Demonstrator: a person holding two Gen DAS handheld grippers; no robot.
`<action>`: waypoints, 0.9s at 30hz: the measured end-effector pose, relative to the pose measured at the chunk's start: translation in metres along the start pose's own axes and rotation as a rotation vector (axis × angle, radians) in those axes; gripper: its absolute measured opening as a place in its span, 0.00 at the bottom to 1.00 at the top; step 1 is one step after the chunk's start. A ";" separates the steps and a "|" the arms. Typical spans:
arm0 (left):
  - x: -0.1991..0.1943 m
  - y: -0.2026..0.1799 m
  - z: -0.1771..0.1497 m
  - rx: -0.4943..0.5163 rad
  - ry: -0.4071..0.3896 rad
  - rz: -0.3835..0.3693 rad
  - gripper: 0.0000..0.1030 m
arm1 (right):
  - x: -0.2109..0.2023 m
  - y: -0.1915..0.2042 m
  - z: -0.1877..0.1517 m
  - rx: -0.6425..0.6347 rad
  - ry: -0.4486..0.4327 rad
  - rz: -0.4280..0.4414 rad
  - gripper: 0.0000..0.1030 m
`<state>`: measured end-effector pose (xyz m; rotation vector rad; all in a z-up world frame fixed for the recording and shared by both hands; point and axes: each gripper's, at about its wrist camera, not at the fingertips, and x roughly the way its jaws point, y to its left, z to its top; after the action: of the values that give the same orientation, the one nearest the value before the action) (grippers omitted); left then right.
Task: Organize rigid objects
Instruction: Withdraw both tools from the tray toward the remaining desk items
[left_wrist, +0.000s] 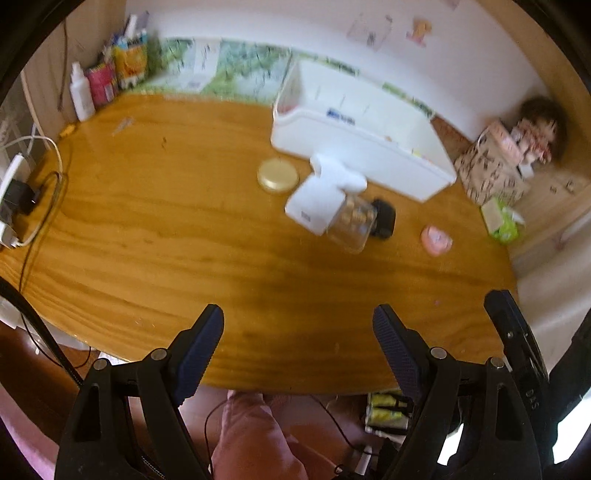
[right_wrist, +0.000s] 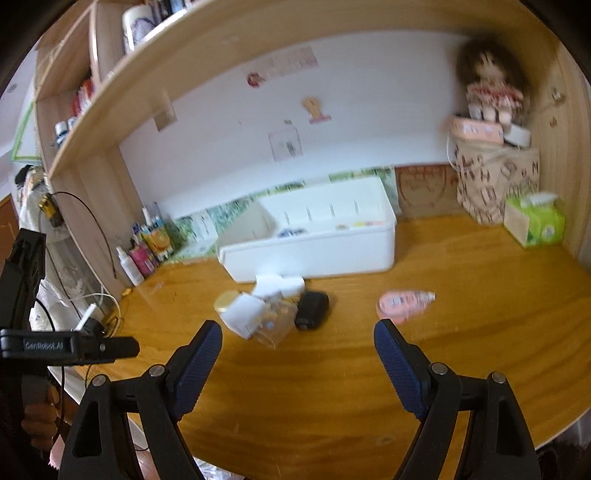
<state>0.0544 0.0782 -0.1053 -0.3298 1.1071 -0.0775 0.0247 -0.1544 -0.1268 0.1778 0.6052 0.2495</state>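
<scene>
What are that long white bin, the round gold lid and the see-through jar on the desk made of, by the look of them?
White bin: probably plastic, with smooth, even white walls and rounded corners.
Gold lid: looks like metal, a flat disc with a brassy sheen, though the blur leaves painted plastic possible.
Jar: clear glass or clear hard plastic; the desk, glossy grained wood or a wood-look surface, shows through it.
</scene>
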 end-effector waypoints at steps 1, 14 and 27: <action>0.005 -0.001 -0.001 0.005 0.020 -0.003 0.83 | 0.004 -0.001 -0.004 0.009 0.018 -0.011 0.82; 0.063 -0.016 0.026 0.076 0.162 -0.070 0.83 | 0.049 -0.014 -0.021 0.095 0.216 -0.108 0.82; 0.116 -0.058 0.078 0.271 0.195 -0.108 0.83 | 0.086 -0.043 -0.020 0.180 0.328 -0.263 0.82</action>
<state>0.1816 0.0140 -0.1569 -0.1403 1.2538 -0.3580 0.0890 -0.1692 -0.1991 0.2302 0.9687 -0.0332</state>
